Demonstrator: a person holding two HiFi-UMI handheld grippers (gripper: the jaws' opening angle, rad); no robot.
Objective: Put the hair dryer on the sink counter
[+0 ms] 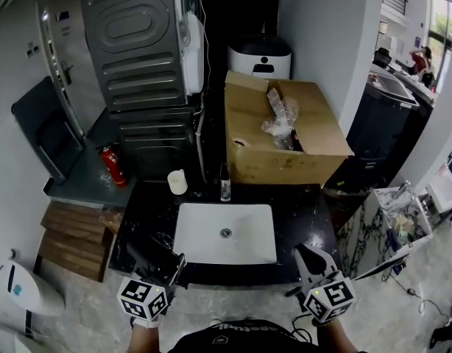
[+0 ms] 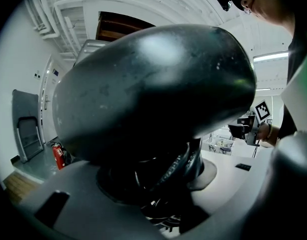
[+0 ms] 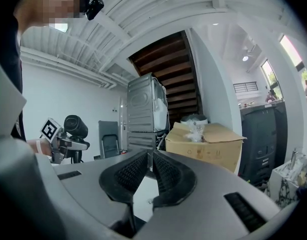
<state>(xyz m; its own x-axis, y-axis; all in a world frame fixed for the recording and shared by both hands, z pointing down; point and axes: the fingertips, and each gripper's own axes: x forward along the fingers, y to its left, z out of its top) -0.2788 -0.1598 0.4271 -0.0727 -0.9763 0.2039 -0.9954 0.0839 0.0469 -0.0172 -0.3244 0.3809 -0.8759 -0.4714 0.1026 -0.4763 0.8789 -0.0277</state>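
The black hair dryer [image 1: 154,254] hangs over the front left corner of the black sink counter [image 1: 303,206], and my left gripper [image 1: 167,262] is shut on it. In the left gripper view the hair dryer's rounded body [image 2: 153,89] fills most of the picture above the left gripper [image 2: 163,184], and its coiled cord sits between the jaws. My right gripper [image 1: 309,253] is at the counter's front right corner, shut with nothing in it. In the right gripper view the right gripper [image 3: 149,165] has its ribbed pads together, and the hair dryer [image 3: 76,126] shows at far left.
A white basin [image 1: 226,234] is set in the middle of the counter. Behind it stand a white cup [image 1: 178,182] and a small bottle [image 1: 225,184]. An open cardboard box [image 1: 281,134] sits at the back right. A stacked grey washer [image 1: 145,50] and a red fire extinguisher [image 1: 114,165] are at the left.
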